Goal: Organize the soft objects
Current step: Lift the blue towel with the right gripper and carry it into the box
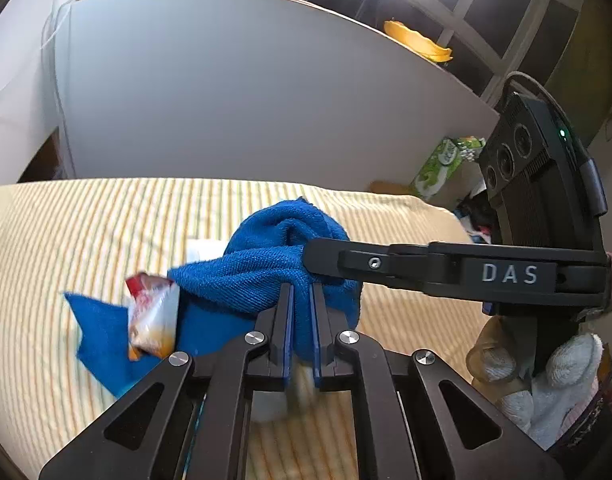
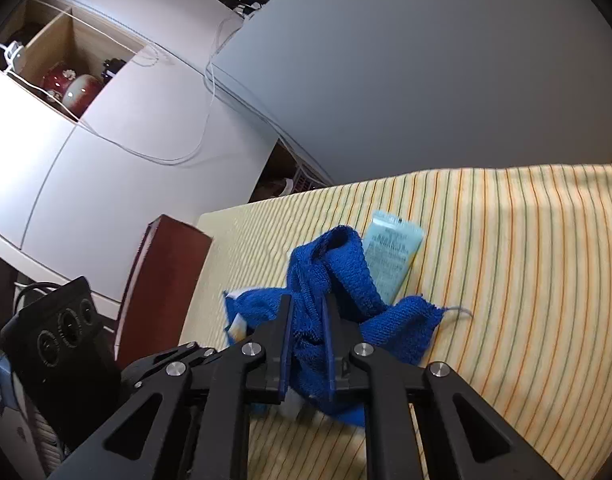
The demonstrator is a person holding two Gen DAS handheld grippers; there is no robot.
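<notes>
Both grippers have hold of the same blue towel over a bed covered by a yellow striped sheet; the left gripper has its two fingers drawn close together with a bunched fold of the terry cloth pinched between them, and the right gripper likewise pinches a gathered ridge of the towel between its narrow jaws. From the left wrist view the right gripper reaches in from the side, its fingertip pressed into the cloth just beside the left one's grip; the towel is lifted into a crumpled hump, with one corner trailing flat on the sheet. A red and white snack packet sits against the towel's lower folds, blurred; a pale blue tube lies on the sheet just behind the towel, partly under its edge. A white panel stands behind the bed; a dark red wooden post rises at the bed's corner; a green patterned box sits beyond the far edge.
</notes>
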